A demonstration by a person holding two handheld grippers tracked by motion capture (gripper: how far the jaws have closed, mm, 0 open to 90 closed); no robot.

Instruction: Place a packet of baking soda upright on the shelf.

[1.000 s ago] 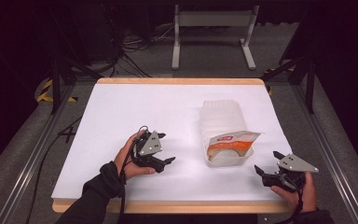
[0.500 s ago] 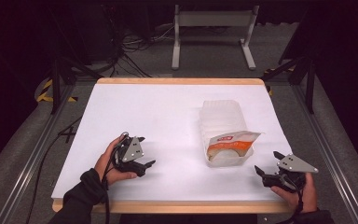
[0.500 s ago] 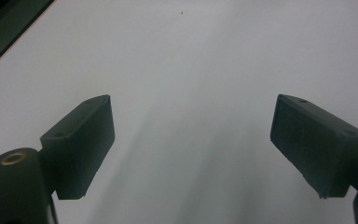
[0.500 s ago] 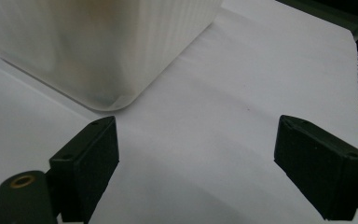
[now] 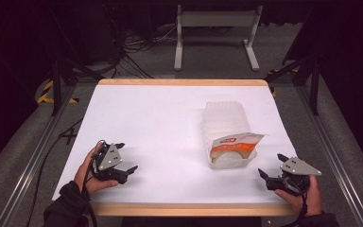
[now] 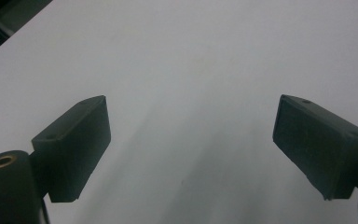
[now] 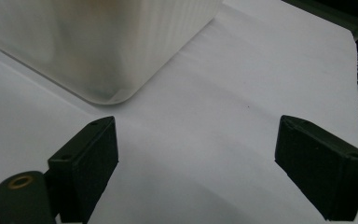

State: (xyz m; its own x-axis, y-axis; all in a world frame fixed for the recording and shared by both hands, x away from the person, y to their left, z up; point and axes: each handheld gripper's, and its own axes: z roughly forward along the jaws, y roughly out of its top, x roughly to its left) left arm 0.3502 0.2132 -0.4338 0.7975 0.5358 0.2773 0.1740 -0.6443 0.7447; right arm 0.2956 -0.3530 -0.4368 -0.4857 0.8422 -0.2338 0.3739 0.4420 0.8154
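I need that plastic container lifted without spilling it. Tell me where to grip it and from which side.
Grip the container by its right side wall, coming in with the right gripper, which is open and nearest. The container lies on its side with the packet poking out of the mouth that faces the person. Its ribbed walls look thin, so I would clamp near the rounded corner, where it is probably stiffer.

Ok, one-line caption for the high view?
Two open handheld grippers, left and right, flank a translucent container holding a packet.

High view overlooks the white table (image 5: 170,123); both gripper views skim it closely
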